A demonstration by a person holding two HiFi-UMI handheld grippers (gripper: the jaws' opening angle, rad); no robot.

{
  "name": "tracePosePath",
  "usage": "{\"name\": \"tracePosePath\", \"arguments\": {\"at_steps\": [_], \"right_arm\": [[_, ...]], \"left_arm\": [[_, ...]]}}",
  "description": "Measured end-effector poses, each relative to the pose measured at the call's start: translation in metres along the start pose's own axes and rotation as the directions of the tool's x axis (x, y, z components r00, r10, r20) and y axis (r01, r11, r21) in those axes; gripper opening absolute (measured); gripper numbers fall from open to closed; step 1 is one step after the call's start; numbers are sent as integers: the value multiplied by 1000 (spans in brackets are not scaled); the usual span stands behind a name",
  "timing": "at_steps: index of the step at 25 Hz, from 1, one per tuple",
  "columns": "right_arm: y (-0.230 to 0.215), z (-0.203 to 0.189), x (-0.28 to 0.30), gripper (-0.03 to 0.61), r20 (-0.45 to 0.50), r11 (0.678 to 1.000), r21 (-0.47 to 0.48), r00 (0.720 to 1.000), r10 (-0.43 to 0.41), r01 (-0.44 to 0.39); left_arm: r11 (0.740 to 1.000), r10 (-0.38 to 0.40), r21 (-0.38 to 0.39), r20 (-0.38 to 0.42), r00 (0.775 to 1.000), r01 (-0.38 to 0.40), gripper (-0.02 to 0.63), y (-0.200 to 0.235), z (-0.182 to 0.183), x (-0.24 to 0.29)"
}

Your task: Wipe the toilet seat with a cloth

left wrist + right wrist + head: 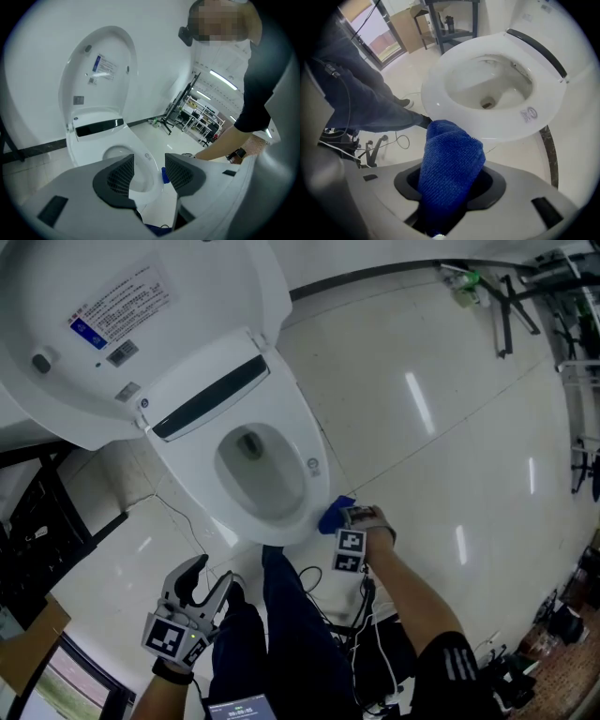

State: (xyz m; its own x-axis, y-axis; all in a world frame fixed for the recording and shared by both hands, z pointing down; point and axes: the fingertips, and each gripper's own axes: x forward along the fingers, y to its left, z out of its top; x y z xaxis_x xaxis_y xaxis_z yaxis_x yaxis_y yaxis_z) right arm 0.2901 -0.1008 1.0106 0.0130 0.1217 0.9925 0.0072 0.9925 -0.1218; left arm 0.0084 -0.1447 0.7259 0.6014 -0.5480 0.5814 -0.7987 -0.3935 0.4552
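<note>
Blue cloth (450,161) | clamped in right tool (450,186) | just beside toilet seat (497,125)

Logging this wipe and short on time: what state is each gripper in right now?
Left gripper: open, nothing between its jaws.
Right gripper: closed, holding the blue cloth.

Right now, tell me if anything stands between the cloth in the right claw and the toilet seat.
Nothing visible does. The right claw is shut on the blue cloth, whose tip is at the front edge of the toilet seat. The lid is raised and the seat is bare.
</note>
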Motion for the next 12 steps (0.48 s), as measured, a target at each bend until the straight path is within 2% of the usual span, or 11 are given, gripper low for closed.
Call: {"name": "tracePosePath", "arguments": {"at_steps": [2,4,6,7,9,10,12], "right_arm": [[-3,3,-7,221,21,999,48,1000,-21,20],[-1,12,-19,221,76,991,134,997,-26,16],[1,29,-43,221,189,959,282,982,-27,-28],[0,40,-62,221,261,930,364,964,-45,-55],[-5,64,-114,221,399,854,509,909,-119,-111],[-12,75,-145,221,459,808,572,872,-171,-143],[-33,92,-204,221,560,703,675,776,-291,-224]], "left_arm": [[1000,-1,-3,4,1000,1,215,-4,3,-3],[1000,2,0,11,1000,-2,215,-7,6,-10],[1000,-1,7,27,1000,1,215,-13,12,-21],[1000,-1,17,34,999,1,215,-15,15,-29],[998,4,59,43,999,-7,215,-17,17,-51],[997,7,75,51,999,-11,215,-18,22,-62],[995,4,94,88,996,-12,215,-24,45,-76]]}}
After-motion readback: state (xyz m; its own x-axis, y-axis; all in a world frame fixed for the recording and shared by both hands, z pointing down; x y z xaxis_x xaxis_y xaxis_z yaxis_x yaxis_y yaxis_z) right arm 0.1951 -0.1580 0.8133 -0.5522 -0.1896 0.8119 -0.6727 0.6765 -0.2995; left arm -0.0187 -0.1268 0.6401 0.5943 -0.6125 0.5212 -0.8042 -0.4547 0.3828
